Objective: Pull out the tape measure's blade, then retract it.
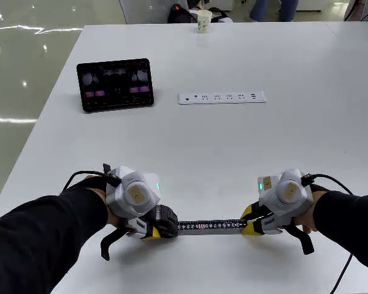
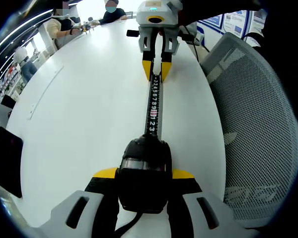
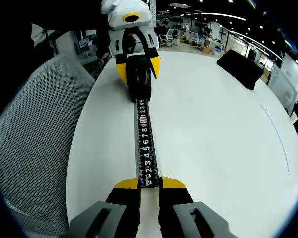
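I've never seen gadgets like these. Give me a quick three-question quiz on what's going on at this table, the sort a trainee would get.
1. True or false: the blade is fully wound inside the tape measure case.
2. What does the left gripper clamp? A the blade's tip; B the case; C nothing.
3. Short answer: what stands at the far edge of the table?

Key
1. False: the blade is drawn out and spans from the case to the right gripper, which pinches its tip.
2. B.
3. A paper cup.
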